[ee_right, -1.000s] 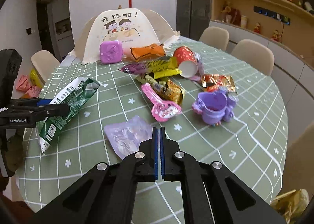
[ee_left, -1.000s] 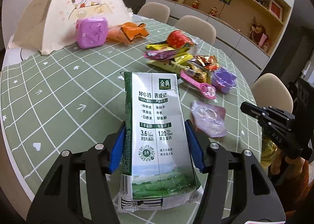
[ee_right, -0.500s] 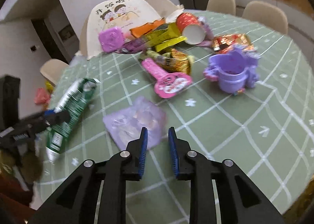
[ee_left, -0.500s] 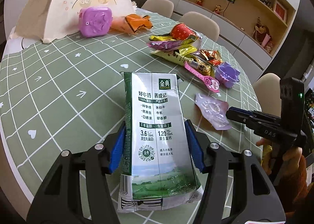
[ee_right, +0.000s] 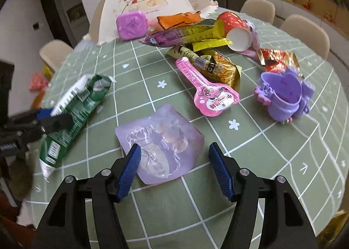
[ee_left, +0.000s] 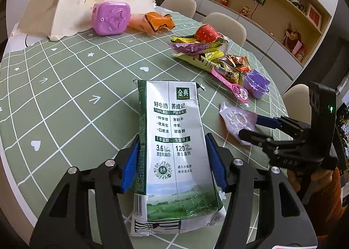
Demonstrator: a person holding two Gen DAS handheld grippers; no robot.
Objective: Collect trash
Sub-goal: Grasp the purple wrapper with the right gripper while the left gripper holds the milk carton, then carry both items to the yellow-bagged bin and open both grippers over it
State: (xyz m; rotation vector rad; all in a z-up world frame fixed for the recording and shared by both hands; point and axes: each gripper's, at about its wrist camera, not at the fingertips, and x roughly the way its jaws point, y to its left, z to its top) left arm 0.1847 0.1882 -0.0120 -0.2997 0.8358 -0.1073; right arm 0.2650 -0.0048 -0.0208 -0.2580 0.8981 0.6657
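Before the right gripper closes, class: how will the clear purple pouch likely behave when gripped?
The purple pouch looks like thin, wrinkled film, so probably floppy and light. Its glossy surface may slip. The opening right gripper straddles it, so it may crumple.

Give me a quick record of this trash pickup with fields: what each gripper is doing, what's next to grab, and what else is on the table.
left gripper: shut on flattened milk carton
right gripper: jaws opening, straddling purple plastic pouch, not gripping it
next target: likely the pouch
other trash: pink spoon-shaped packet, red paper cup, snack wrappers
surface: green grid tablecloth
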